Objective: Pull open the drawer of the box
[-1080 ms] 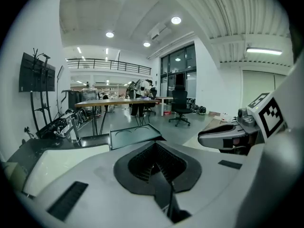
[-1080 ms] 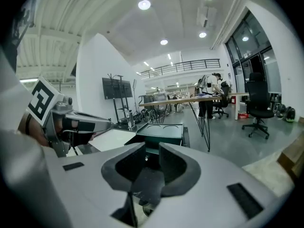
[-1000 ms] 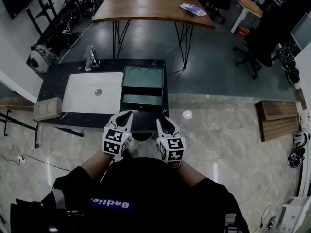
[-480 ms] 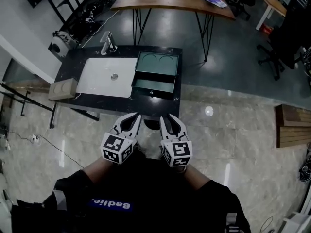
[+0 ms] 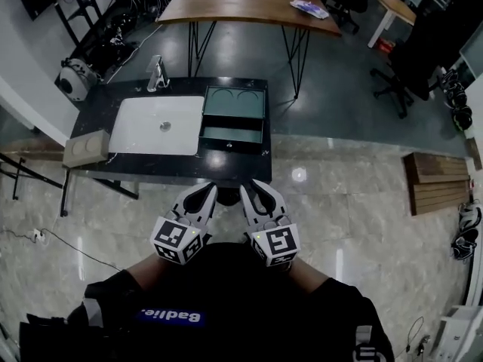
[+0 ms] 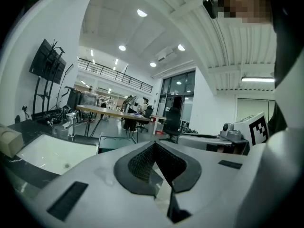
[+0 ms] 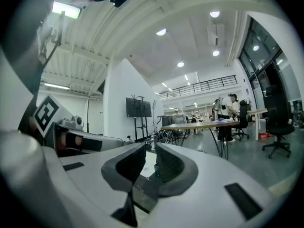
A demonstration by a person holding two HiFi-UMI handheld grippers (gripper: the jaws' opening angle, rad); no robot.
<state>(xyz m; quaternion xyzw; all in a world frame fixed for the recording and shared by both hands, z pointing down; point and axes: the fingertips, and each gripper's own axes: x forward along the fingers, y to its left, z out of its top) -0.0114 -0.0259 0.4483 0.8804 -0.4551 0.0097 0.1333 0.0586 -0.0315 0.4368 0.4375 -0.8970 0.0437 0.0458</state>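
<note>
The drawer (image 5: 231, 135) of the green box (image 5: 235, 102) stands pulled out toward the person, its inside open to view, while the box's top shows 2 round outlines. The box sits on a black counter (image 5: 151, 169), straight ahead of both grippers and well apart from them, roughly on the line that runs between the 2. The left gripper (image 5: 204, 191) and the right gripper (image 5: 252, 189) are held side by side, close to the person's body and short of the counter's near edge, both pointing toward the box. In the left gripper view the 2 ribbed pads meet at their tips, and nothing is caught between them. In the right gripper view the pads stand a narrow slit apart and hold nothing; only the counter and the box show through the gap. Ahead and to the left of the left gripper a white sink (image 5: 143, 127) is set into the counter just beside the box, with a metal faucet (image 5: 157, 74) at its far side and a beige block (image 5: 84, 148) at the counter's left end. Farther ahead, beyond the counter, stands a wooden table (image 5: 241, 6) with papers (image 5: 308, 8) on it, and ahead to the right of the right gripper is a black office chair (image 5: 398, 78). To the right of the right gripper, wooden slats (image 5: 438, 183) lie on the pale tiled floor (image 5: 339, 202).
</note>
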